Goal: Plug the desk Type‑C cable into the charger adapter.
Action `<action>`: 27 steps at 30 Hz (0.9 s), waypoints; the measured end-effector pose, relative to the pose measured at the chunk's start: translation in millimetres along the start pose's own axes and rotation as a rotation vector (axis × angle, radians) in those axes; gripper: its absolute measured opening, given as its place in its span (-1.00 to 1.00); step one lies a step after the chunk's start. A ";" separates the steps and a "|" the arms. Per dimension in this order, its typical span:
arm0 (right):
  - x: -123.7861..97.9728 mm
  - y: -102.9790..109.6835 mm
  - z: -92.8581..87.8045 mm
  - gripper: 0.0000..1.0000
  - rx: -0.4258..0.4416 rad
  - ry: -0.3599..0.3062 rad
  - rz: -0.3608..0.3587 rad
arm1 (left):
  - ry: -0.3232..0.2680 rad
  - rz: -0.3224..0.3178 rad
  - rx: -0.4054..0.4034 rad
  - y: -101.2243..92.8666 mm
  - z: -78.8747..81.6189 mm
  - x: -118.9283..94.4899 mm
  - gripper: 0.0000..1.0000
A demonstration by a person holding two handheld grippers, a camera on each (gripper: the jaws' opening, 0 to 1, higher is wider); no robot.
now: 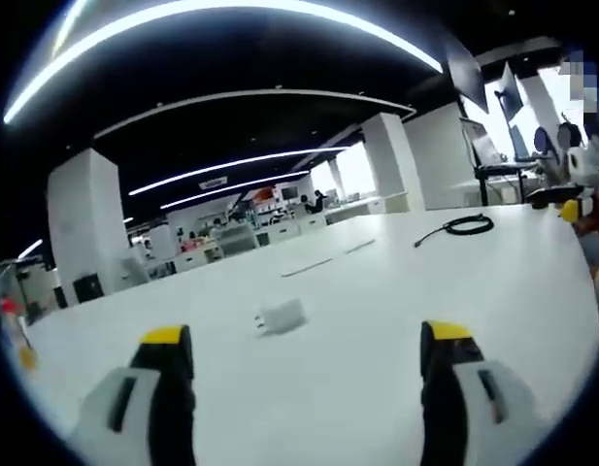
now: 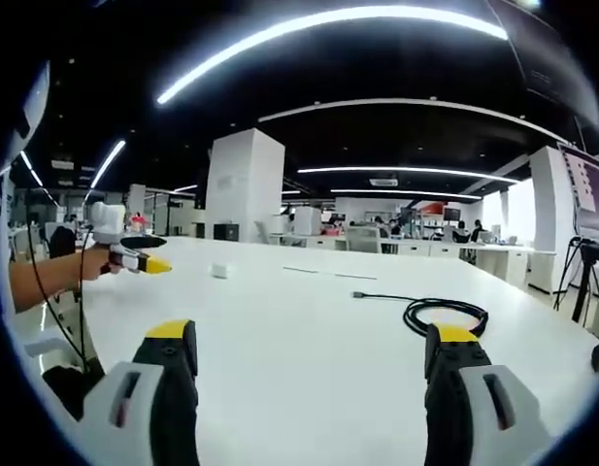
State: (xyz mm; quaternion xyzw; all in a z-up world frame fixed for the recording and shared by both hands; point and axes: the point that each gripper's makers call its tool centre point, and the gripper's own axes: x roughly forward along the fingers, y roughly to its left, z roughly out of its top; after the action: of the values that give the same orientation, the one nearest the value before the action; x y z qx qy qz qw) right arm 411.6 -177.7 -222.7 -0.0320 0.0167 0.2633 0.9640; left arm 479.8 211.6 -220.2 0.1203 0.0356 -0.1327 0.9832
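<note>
white table point(image 1: 377, 320): adapter point(image 1: 281, 317) ahead of left gripper point(image 1: 309, 364), coiled cable point(image 2: 445, 315) near right gripper point(image 2: 314, 374); both w/ jaws wide, empty.

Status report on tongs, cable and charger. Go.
Left tongs open, charger adapter just ahead. Right tongs open, coiled Type-C cable ahead, untouched. White desk between them bare; nothing plugged.

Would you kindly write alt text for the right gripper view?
A coiled black cable lies on a wide white table just beyond the open right gripper. A small white charger adapter sits farther off, near the left gripper.
</note>
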 end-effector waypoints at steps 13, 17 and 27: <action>1.3 -2.4 1.0 0.97 -0.008 0.006 -0.010 | 0.040 -0.016 0.096 24.5 -11.6 28.8 0.71; 1.7 -2.0 1.3 0.97 -0.006 0.006 -0.012 | 0.042 -0.029 0.105 27.5 -12.3 36.9 0.66; 2.5 -2.5 -1.1 0.97 -0.009 0.013 -0.012 | 0.054 -0.079 0.186 31.0 -11.4 57.4 0.51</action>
State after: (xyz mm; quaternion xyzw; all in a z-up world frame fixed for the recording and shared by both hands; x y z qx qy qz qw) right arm 415.0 -178.6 -223.8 -0.0381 0.0214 0.2572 0.9654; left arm 542.9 228.9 -230.1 0.2128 0.0542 -0.1707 0.9605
